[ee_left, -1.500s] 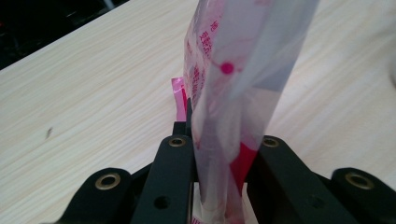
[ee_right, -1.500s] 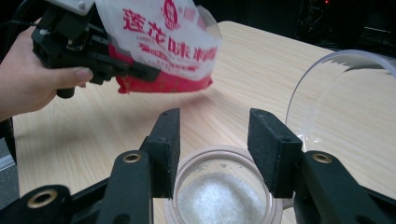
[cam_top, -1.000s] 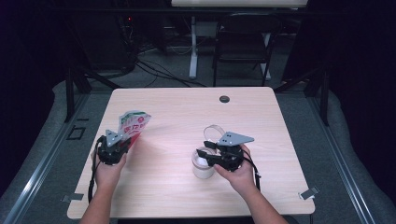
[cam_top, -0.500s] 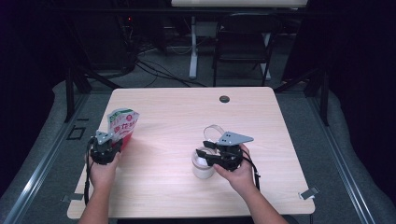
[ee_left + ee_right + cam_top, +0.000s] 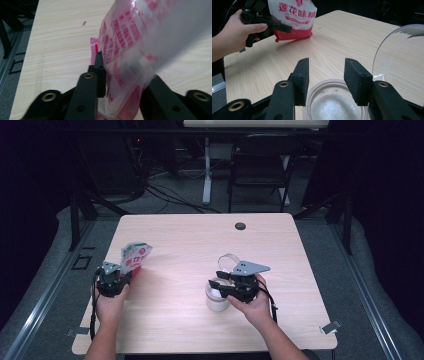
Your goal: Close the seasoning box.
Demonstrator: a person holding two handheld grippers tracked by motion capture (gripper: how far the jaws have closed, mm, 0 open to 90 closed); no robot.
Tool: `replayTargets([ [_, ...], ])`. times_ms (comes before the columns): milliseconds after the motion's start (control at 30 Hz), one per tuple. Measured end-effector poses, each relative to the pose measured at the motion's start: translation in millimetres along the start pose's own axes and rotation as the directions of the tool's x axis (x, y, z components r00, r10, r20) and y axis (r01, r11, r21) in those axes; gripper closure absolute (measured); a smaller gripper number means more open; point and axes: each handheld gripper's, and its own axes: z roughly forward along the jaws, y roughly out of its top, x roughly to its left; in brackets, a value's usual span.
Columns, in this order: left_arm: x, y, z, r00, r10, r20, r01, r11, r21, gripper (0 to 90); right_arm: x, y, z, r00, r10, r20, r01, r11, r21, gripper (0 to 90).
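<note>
A soft plastic bag (image 5: 135, 256) with red print stands at the table's left, its red bottom on the wood (image 5: 294, 35). My left gripper (image 5: 126, 276) reaches it from below; its jaws have just been opening. They stand open, with the bag's lower part (image 5: 125, 75) loosely between them. My right gripper (image 5: 216, 285) sits at the top of a round jar (image 5: 217, 302) of white powder (image 5: 334, 107). Its pads (image 5: 302, 75) flank the rim and hold it. The jar's clear lid (image 5: 402, 65) stands flipped up.
The light wooden table (image 5: 200, 240) has a small black round cap (image 5: 240, 226) near its far edge. A dark chair (image 5: 260, 165) and cables stand on the floor beyond. A metal rail (image 5: 45, 290) runs along the left side.
My left hand has drawn the bag a little left and toward the table's near-left edge, and the bag now stands more upright. The left jaws have widened. The right hand has kept still.
</note>
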Motion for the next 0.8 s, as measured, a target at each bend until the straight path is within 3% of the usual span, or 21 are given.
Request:
replayTargets([
  [333,-13.5,-0.2,-10.5,0.9975,0.07,-0.001,-0.07,0.9959,-0.058,46.2,1.2,2.2,4.3,0.9999,-0.006,-0.011,0.006,1.0,0.003,55.3],
  [533,-18.9,0.0,-15.9,0.9939,0.109,0.012,-0.108,0.9903,-0.088,42.4,1.9,3.3,6.8,0.9999,-0.01,-0.011,0.01,0.9999,0.001,54.8],
  [800,-32.3,0.8,-22.2,0.9885,0.129,0.079,-0.118,0.9843,-0.131,39.2,4.8,5.0,6.7,0.9995,-0.03,0.01,0.03,0.9995,0.013,54.6],
])
